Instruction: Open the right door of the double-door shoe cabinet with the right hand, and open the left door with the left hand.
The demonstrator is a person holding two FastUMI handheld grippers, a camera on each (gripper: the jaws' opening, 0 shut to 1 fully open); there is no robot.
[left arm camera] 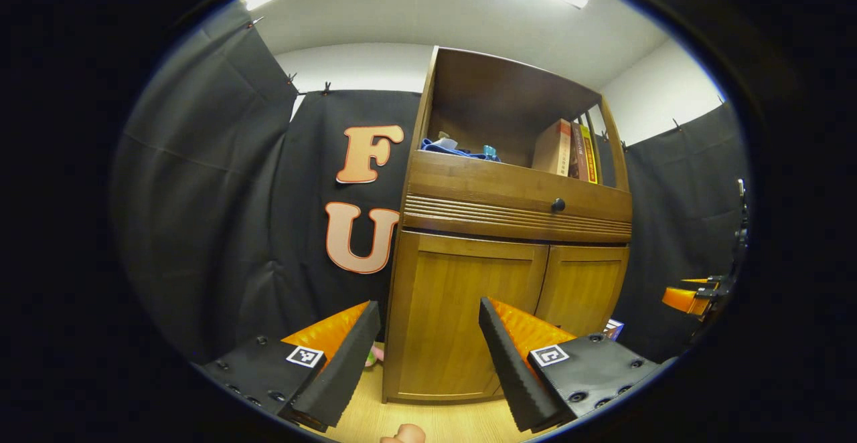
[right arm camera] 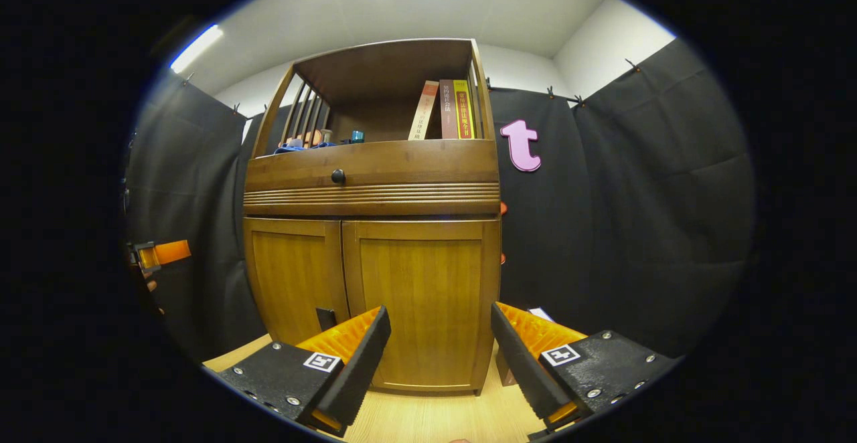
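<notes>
A wooden shoe cabinet [left arm camera: 509, 189] stands ahead, its two lower doors closed. In the left gripper view the left door [left arm camera: 462, 309] faces me and the right door [left arm camera: 581, 289] lies beyond it. My left gripper [left arm camera: 428, 336] is open, a short way back from the left door with nothing between its fingers. In the right gripper view the right door [right arm camera: 422, 296] is straight ahead, the left door [right arm camera: 294, 276] beside it. My right gripper [right arm camera: 438, 342] is open, short of the right door. The other gripper shows at each view's edge [left arm camera: 696, 296] [right arm camera: 157, 253].
Above the doors is a drawer with a dark round knob [left arm camera: 558, 205] [right arm camera: 337, 176]. The open top shelf holds books [right arm camera: 448, 110] and small items [left arm camera: 455, 148]. Black cloth walls surround the cabinet. The floor [left arm camera: 428, 419] is light wood.
</notes>
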